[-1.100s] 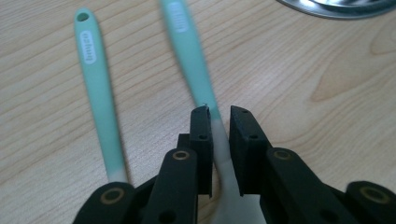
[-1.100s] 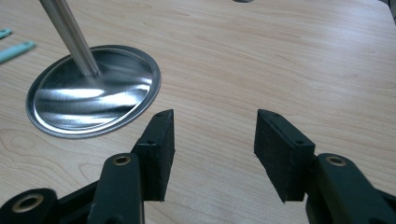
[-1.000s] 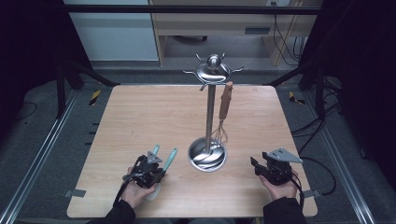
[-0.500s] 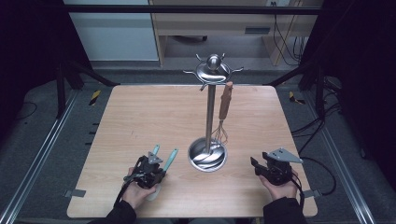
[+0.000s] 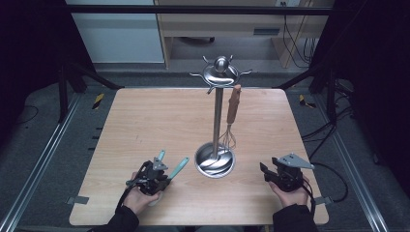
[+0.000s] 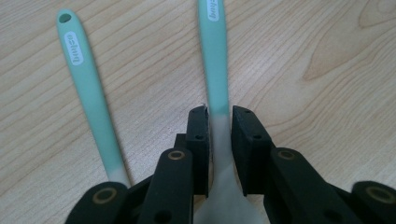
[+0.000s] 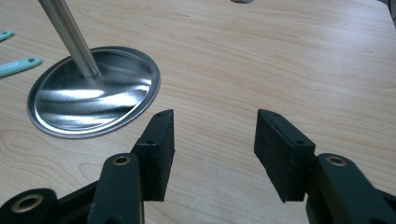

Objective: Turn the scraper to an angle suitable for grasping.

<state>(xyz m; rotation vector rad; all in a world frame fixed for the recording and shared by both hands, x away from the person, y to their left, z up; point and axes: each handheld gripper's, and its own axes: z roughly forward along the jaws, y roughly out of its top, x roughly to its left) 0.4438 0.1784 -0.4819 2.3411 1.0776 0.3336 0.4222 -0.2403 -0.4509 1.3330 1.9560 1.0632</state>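
Item one, left gripper (image 6: pixel 219 116): I am resting it low over the near left of the tabletop (image 5: pixel 145 121), its jaws astride the neck of a mint-green silicone utensil (image 6: pixel 215 56). The jaws have just been opening. The left pad looks to be touching the neck while a thin gap shows at the right one, so I am taking this as a loosened hold rather than a clamp. My judgement: the utensil is lying flat on the wood and I am letting go of it, or resetting for a firmer bite.

Item two, the utensil itself: a slim handle, pale green along the shaft and fading to translucent white where it widens under the jaws; a white oval label is sitting near the far end. The head is hidden beneath the gripper.

Item three, a second green utensil (image 6: pixel 88 88): same make, hanging hole at its tip, lying just beside the first and angled slightly away.

Item four, right gripper (image 7: pixel 212 140): I am holding it open and empty at the near right, parked clear of the work.

Item five, steel utensil stand (image 5: pixel 216 116): upright at centre, round dished base, hooks at the crown; a wooden-handled whisk (image 5: pixel 233 116) is hanging from one hook, likely where the green pair belongs.
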